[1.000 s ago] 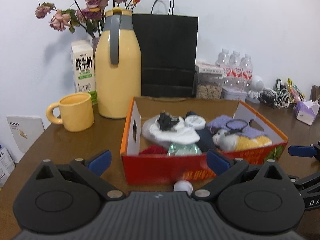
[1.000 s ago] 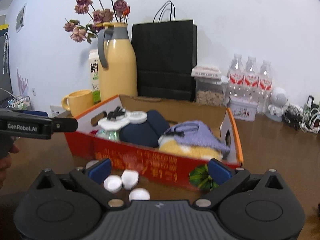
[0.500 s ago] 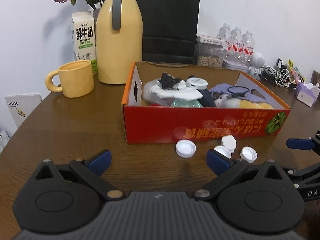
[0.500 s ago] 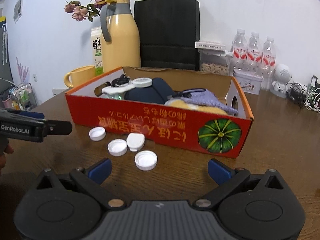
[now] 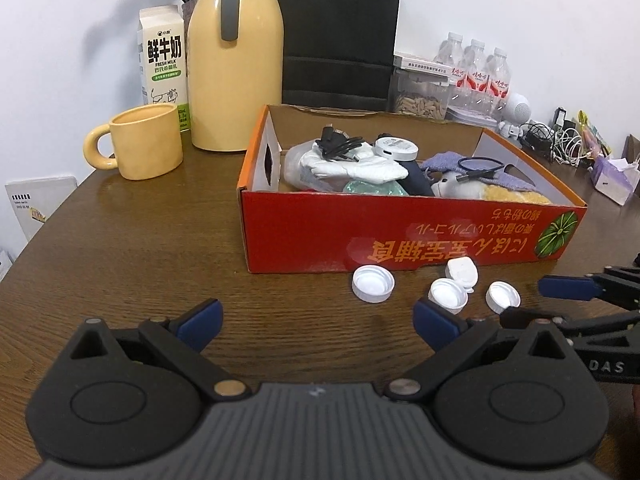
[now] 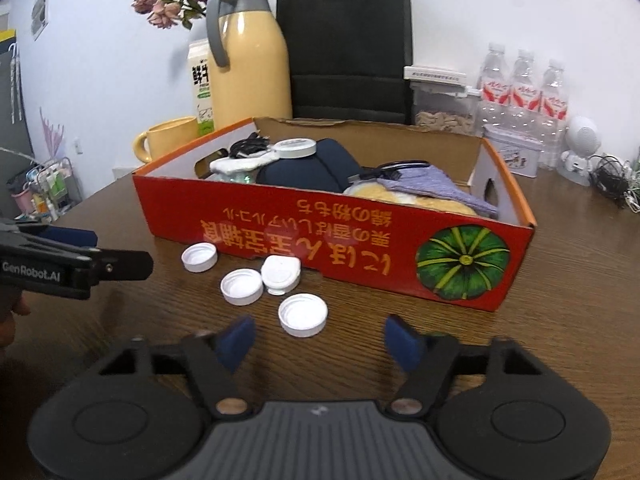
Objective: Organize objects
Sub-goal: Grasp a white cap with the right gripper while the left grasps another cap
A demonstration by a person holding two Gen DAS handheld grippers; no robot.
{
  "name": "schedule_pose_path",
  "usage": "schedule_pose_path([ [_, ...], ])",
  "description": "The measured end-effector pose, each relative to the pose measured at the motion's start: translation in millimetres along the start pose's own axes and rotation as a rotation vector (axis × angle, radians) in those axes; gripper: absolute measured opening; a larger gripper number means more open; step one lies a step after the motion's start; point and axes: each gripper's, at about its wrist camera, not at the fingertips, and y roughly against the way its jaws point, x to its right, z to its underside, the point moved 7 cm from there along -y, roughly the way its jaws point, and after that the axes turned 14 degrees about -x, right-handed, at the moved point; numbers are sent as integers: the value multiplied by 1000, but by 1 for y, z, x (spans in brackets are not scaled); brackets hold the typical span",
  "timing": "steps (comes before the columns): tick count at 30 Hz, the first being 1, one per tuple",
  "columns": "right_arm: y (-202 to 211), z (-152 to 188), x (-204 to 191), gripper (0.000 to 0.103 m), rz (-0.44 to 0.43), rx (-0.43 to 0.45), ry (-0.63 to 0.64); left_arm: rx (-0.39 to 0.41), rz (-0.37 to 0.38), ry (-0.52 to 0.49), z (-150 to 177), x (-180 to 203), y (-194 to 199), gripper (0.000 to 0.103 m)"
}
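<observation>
Several white bottle caps lie on the brown table in front of a red cardboard box (image 5: 400, 240) (image 6: 320, 232) filled with cloths, cables and a round white tin. My left gripper (image 5: 316, 320) is open and empty, and its right finger sits close to a cap (image 5: 448, 295). My right gripper (image 6: 319, 340) has its jaws closing. The nearest cap (image 6: 303, 314) lies just ahead of the gap, untouched by the pads. Each gripper shows in the other's view: the right gripper (image 5: 526, 301) at the right edge, the left gripper (image 6: 122, 250) at the left edge.
Behind the box stand a yellow mug (image 5: 144, 142), a yellow jug (image 5: 236, 60), a milk carton (image 5: 162, 56) and a black paper bag (image 5: 340, 32). Water bottles (image 5: 476, 72), cables (image 5: 560, 144) and a tissue pack (image 5: 612, 176) are at the back right. The table edge curves at the left.
Both grippers have sunk and tipped down, so the caps in front of the box came into view. The right gripper's fingers have moved closer together.
</observation>
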Motion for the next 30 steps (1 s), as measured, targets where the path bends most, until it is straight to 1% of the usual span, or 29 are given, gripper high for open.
schedule_pose_path([
  [1, -2, -1, -1, 59, -1, -3, 5, -2, -2, 0, 0, 0, -1, 103],
  [3, -5, -4, -3, 56, -1, -3, 14, -8, -5, -2, -1, 1, -3, 103],
  [4, -7, -6, -4, 49, -4, -2, 19, -11, -7, -4, -1, 1, -4, 103],
  [5, -9, -7, -5, 37, -6, -5, 25, -15, -8, -7, -2, 2, -6, 103],
  [6, -11, -8, -6, 30, -7, -9, 31, -18, -9, -10, -2, 3, -7, 103],
  [7, -13, -9, -8, 27, -9, -14, 37, -20, -10, -12, -3, 3, -9, 103],
  [11, -12, -8, -8, 27, -13, -4, 41, -30, -17, -22, -7, 7, -16, 103],
  [21, -9, -9, 1, 27, 33, 34, 15, -29, -42, -41, -21, 18, -36, 103],
  [23, -9, -9, 2, 27, 33, 37, 14, -35, -43, -48, -23, 20, -40, 98],
  [24, -9, -9, 2, 27, 35, 39, 14, -40, -42, -49, -23, 21, -42, 93],
  [26, -9, -9, 2, 27, 35, 40, 15, -55, -37, -55, -23, 24, -45, 72],
  [28, -8, -9, 2, 27, 35, 42, 16, -35, -28, -71, -23, 27, -42, 30],
  [30, -9, -9, 2, 27, 35, 43, 15, -31, -4, -75, -21, 29, -40, 29],
])
